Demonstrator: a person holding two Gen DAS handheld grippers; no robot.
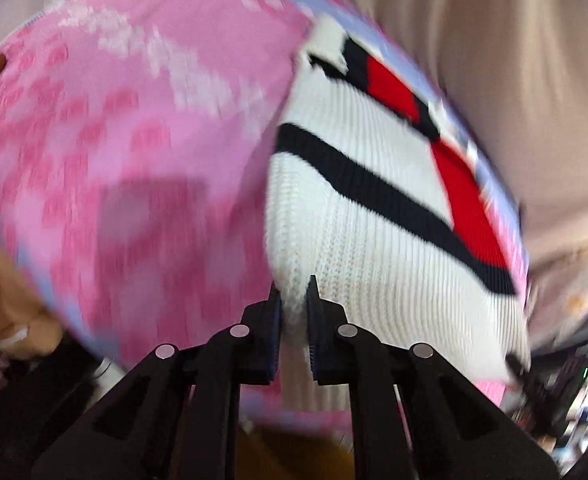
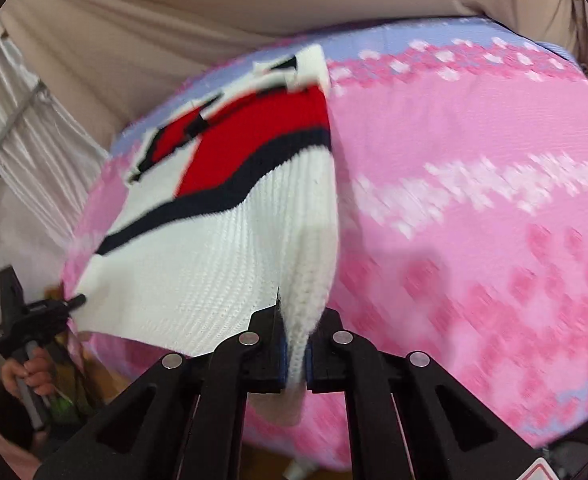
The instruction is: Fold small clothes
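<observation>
A white ribbed knit sweater (image 1: 374, 240) with dark navy stripes and red panels is stretched above a pink patterned cloth (image 1: 114, 140). My left gripper (image 1: 294, 296) is shut on one white edge of it, the fabric pinched between the black fingers. In the right wrist view the same sweater (image 2: 214, 248) hangs from my right gripper (image 2: 296, 320), which is shut on another bunched white edge. At that view's left edge the left gripper (image 2: 74, 300) shows, held by a hand (image 2: 30, 372), on the sweater's far corner. Both views are blurred.
The pink cloth (image 2: 474, 220) with a lilac border covers the work surface. Beige draped fabric (image 2: 174, 20) hangs behind it, with white curtain (image 2: 26, 148) to the left. Cluttered items (image 1: 574, 380) lie at the lower right of the left wrist view.
</observation>
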